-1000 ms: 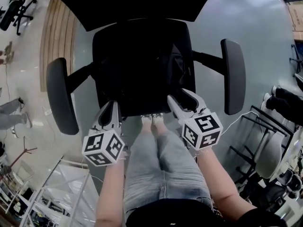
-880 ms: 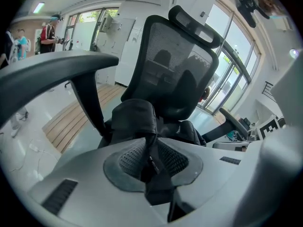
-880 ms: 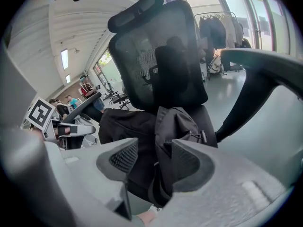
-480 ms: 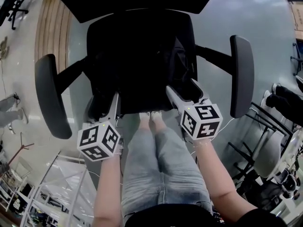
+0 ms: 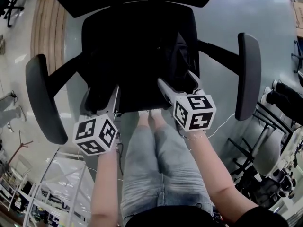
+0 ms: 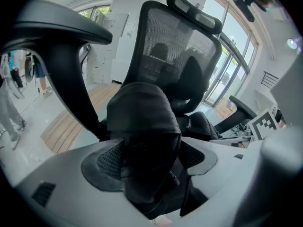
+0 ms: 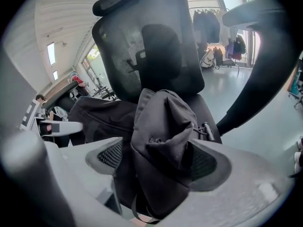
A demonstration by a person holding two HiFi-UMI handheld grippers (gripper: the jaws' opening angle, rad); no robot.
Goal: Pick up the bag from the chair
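A black fabric bag lies on the seat of a black office chair. My left gripper is shut on the bag's left front part, and black cloth bulges up between its jaws. At the bag's right front corner my right gripper is shut on a bunched fold with a cord toggle beside it. In both gripper views the mesh backrest stands behind the bag. Against the dark seat the bag's outline in the head view is hard to tell.
The chair's armrests flank my grippers, the left armrest and the right armrest. The person's legs and shoes stand just before the seat's front edge. Other chair frames crowd the right, a wire rack the lower left.
Both grippers have moved forward over the seat's front edge and now clamp the bag's cloth; a second ago they were short of the seat.
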